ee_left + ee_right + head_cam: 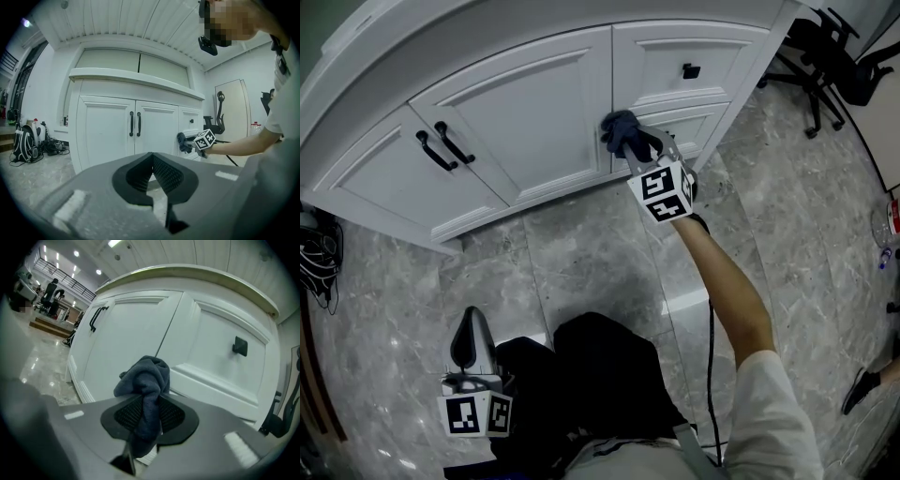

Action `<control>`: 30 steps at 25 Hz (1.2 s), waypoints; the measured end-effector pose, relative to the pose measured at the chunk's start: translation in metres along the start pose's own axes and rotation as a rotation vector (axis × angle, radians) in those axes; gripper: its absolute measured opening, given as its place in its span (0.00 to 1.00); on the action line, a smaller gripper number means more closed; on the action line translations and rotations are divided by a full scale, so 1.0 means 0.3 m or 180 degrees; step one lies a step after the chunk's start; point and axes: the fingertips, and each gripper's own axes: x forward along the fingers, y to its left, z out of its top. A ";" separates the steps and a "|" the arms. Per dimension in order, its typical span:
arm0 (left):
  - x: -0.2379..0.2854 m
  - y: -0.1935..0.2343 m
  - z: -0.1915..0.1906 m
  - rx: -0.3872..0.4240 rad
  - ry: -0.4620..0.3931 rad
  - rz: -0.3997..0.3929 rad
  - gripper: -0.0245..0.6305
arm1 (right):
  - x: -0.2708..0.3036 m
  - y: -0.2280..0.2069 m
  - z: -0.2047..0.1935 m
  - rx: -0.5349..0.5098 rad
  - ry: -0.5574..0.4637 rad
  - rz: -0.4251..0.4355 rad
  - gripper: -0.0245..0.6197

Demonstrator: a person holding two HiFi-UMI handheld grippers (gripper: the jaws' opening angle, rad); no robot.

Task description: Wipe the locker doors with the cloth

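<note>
While the head view looks steeply down, the right gripper [639, 148] holds a dark cloth [619, 127] at the right edge of the white locker door [525, 122] (contact unclear), and the left gripper [469, 323] hangs low over the floor [600, 244]. Left gripper view: jaws pressed together, nothing between. Right gripper view: jaws pinch the bunched cloth before the door.
</note>
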 end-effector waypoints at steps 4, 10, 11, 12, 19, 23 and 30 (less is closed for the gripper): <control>0.006 0.005 -0.004 0.0009 0.0011 0.0005 0.04 | 0.002 -0.055 -0.024 -0.0158 0.0121 -0.0039 0.18; 0.015 0.001 -0.013 0.0005 0.0030 -0.0013 0.04 | -0.053 -0.268 -0.126 0.0042 0.0354 -0.0394 0.18; 0.014 -0.001 -0.014 0.0004 0.0028 -0.0010 0.04 | -0.063 -0.303 -0.145 0.0054 0.0396 -0.0459 0.18; 0.013 -0.001 -0.014 0.0004 0.0023 -0.0003 0.04 | -0.073 -0.337 -0.165 0.0060 0.0445 -0.0525 0.18; 0.010 0.002 -0.006 0.0023 0.0006 0.0040 0.04 | -0.142 -0.582 -0.321 0.0190 0.0793 -0.1014 0.18; 0.019 -0.008 -0.017 0.0008 0.0029 0.0017 0.04 | -0.165 -0.665 -0.382 0.0289 0.0900 -0.1183 0.18; 0.021 -0.006 -0.015 0.0022 0.0042 0.0043 0.04 | -0.219 -0.624 -0.353 0.0380 0.0696 -0.1211 0.18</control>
